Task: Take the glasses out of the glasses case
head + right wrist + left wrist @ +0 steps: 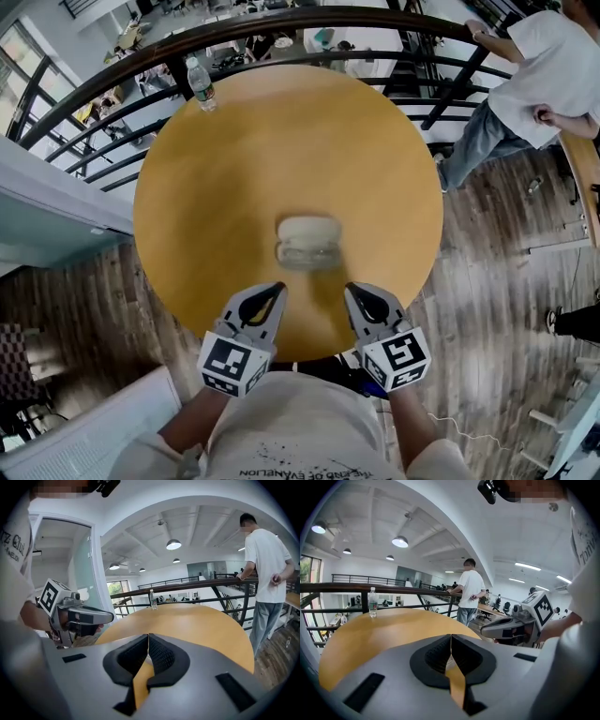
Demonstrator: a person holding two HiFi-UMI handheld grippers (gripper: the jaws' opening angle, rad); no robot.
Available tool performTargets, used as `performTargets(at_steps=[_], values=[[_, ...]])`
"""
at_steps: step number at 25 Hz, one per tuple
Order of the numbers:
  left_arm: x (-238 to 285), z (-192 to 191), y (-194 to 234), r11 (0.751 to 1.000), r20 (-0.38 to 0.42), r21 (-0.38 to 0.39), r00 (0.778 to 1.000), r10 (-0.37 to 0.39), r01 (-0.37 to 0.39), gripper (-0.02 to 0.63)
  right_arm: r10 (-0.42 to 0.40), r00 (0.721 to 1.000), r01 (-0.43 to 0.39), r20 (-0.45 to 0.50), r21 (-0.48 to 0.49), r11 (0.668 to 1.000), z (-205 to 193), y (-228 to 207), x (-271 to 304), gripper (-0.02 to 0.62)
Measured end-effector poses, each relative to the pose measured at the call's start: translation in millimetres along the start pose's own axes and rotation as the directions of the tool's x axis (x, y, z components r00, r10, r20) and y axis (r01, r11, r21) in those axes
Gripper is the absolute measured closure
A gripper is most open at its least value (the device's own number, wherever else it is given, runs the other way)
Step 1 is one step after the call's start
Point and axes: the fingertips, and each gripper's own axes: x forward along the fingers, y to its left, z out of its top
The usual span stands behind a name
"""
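A pale glasses case [307, 242] lies on the round wooden table [234, 187], a little nearer than its middle. Its lid looks open, but blur hides what is inside. My left gripper [279, 287] hovers at the table's near edge, left of and nearer than the case, with its jaws pressed together and empty. To the case's right and nearer side, my right gripper [349, 288] is likewise shut on nothing. The left gripper view shows shut jaws [451, 637] and the right gripper [483, 631] beside them. The right gripper view shows shut jaws [148, 637] and the left gripper [111, 617]. The case is hidden in both gripper views.
A water bottle [200, 82] stands upright at the table's far left edge, by the dark curved railing [309, 19]. A person in a white shirt [530, 70] leans on the railing at the far right. Wooden floor [487, 272] surrounds the table.
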Motion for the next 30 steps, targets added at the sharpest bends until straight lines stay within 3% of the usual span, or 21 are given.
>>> performTargets(at_steps=[12,30], values=[[37.4,-23.6,28.2,1.000,-0.035,-0.012,0.999,-0.026,0.025,0.581,0.044,0.980,-0.087,-0.196,-0.214,0.973,-39.4,-22.4,66.2,0.571],[70.0,-49.0,50.5,0.993,-0.060,-0.114,0.998,-0.016,0.009,0.581,0.112,0.880,-0.306,-0.463,-0.370,0.877,-101.2,-51.4,136.8,0.538]])
